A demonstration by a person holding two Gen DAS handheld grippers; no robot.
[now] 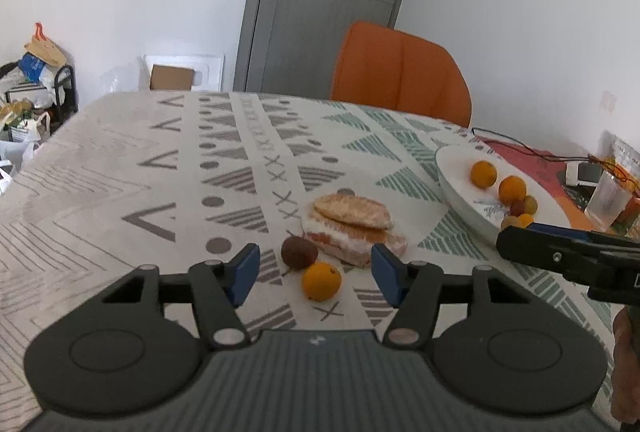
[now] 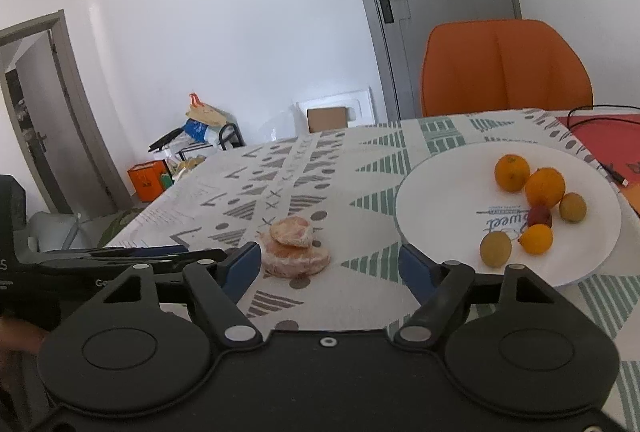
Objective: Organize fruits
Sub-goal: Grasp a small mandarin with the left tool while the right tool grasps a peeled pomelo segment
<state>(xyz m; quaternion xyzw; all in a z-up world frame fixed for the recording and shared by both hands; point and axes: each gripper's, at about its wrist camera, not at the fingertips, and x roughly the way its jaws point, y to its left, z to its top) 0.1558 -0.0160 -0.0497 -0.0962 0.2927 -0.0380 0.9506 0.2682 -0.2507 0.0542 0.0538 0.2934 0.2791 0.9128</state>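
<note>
A patterned tablecloth [image 1: 120,167] covers the table, with an orange chair [image 1: 400,71] at its far edge. To the right sits a white plate [image 2: 440,199] holding six small fruits: two oranges [image 2: 545,187] touching at the far side, a dark red fruit [image 2: 541,218], two greenish-yellow ones [image 2: 495,248] and a small orange one [image 2: 536,238] nearer. Left of the plate, on the cloth, lies a stack of peeled citrus pieces [image 1: 352,228]. Just near-left of that stack rest a brown fruit [image 1: 299,252] and a loose small orange [image 1: 321,280], side by side and about touching.

The left gripper [image 1: 316,272] hangs low over the near table, jaws spread wide and empty, with the brown fruit and loose small orange lying between its blue pads [image 1: 245,272]. The right gripper [image 2: 326,266] is also spread and empty, near the plate's near-left rim.
</note>
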